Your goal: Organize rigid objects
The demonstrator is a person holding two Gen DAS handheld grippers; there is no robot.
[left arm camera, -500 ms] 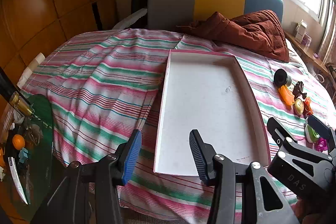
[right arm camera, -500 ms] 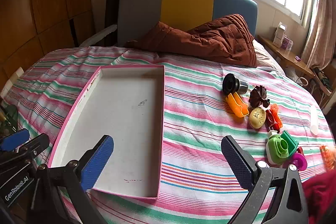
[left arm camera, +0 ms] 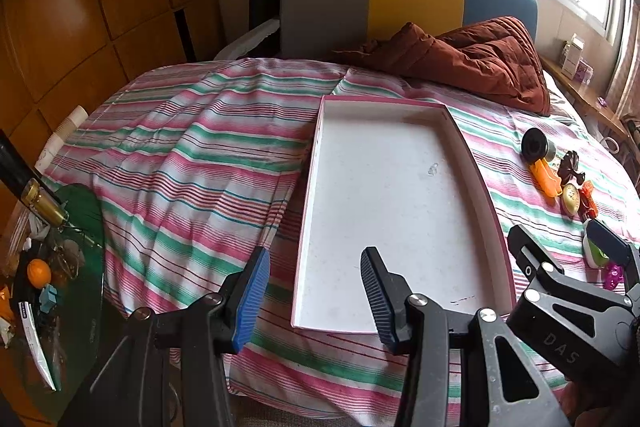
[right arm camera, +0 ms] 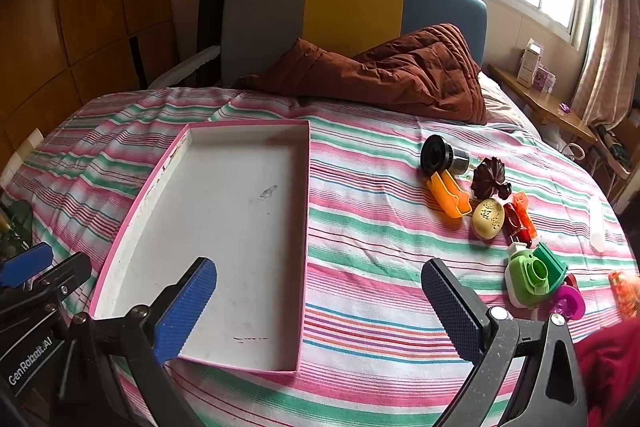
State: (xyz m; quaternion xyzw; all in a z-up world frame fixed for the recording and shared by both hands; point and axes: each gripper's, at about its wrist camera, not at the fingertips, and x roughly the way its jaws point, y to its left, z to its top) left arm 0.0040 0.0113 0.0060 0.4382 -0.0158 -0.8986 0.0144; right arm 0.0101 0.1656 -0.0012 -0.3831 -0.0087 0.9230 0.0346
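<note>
A shallow pink-rimmed white tray lies empty on the striped bedspread. To its right sit several small items: a black lens cup, an orange scoop, a dark brown flower piece, a cream egg, a red piece, a green-and-white toy camera and a magenta ring. My right gripper hovers open over the tray's near right corner, nothing between its pads. My left gripper stands open above the tray's near left corner, also empty.
A brown quilt lies bunched at the bed's head against a grey, yellow and blue headboard. A cluttered green glass side table stands left of the bed. A wooden shelf runs under the window. A red sleeve shows at the lower right.
</note>
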